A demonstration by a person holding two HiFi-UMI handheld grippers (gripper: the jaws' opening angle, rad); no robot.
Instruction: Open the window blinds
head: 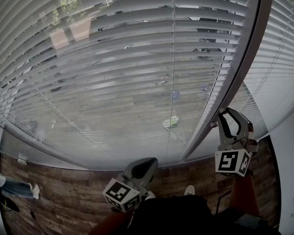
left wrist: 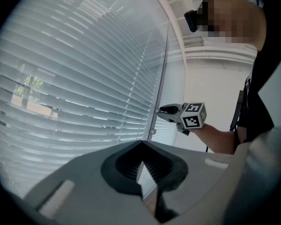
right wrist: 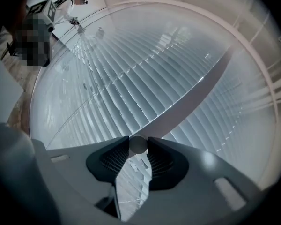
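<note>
Grey horizontal window blinds (head: 112,58) fill the head view, their slats tilted so the ground outside shows through. A grey tilt wand (right wrist: 192,97) runs diagonally across the slats, and in the left gripper view it is a thin rod (left wrist: 162,69). My right gripper (right wrist: 138,146) is shut on the wand's round lower end. In the head view this right gripper (head: 225,113) sits against the grey bar (head: 237,62) at the blind's right side. My left gripper (head: 145,164) hangs low in front of the sill. Its jaws (left wrist: 141,144) meet, with nothing between them.
A second blind (head: 284,58) hangs right of the grey bar, with a white wall (head: 289,155) beyond it. Wood plank flooring (head: 63,199) lies below the window. Another person's leg and shoe (head: 19,189) show at the far left.
</note>
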